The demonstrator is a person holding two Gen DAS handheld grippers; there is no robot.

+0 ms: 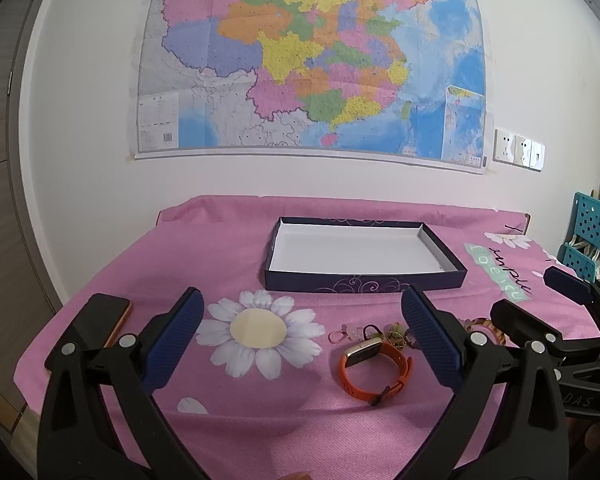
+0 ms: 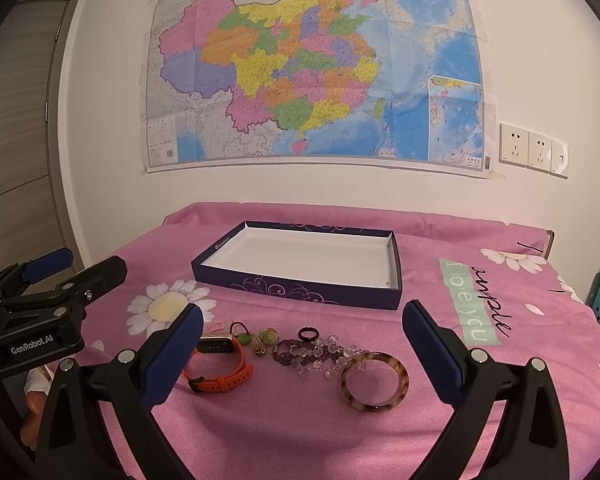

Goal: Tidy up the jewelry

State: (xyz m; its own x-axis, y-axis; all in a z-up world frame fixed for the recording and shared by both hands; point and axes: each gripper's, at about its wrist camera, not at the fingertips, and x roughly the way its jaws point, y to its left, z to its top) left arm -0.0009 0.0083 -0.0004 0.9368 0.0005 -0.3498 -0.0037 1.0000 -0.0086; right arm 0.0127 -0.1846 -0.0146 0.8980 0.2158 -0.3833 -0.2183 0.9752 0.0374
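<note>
Both grippers, left gripper [image 1: 300, 336] and right gripper [image 2: 302, 344], hold ribbed blue jaws apart. Glossy tortoiseshell bangle [image 2: 375, 381], rubbery orange watch [image 2: 220, 364] and beads lie near the surface's front edge; the shallow cardboard box [image 2: 300, 292] behind sits amid bare pink cloth.

1. White painted wall [image 2: 108, 152] fills the bkgd, evenly lit, no harsh shadows.
2. Large multicoloured paper wall map [image 1: 312, 60] taped flat to the wall, fold creases visible; blue sea on its right side.
3. White plastic wall sockets and switch [image 2: 534, 151] in a row, right of the map's lower corner.
4. Grey wood-grain door w/ grey frame [image 2: 16, 128] at far left.
5. Table covered w/ pink cloth printed with white daisies [image 2: 480, 400], back edge against the wall; a green strip w/ lettering printed on its right part.
6. Teal perforated plastic storage rack [image 1: 594, 240] at right, just beside the table.
</note>
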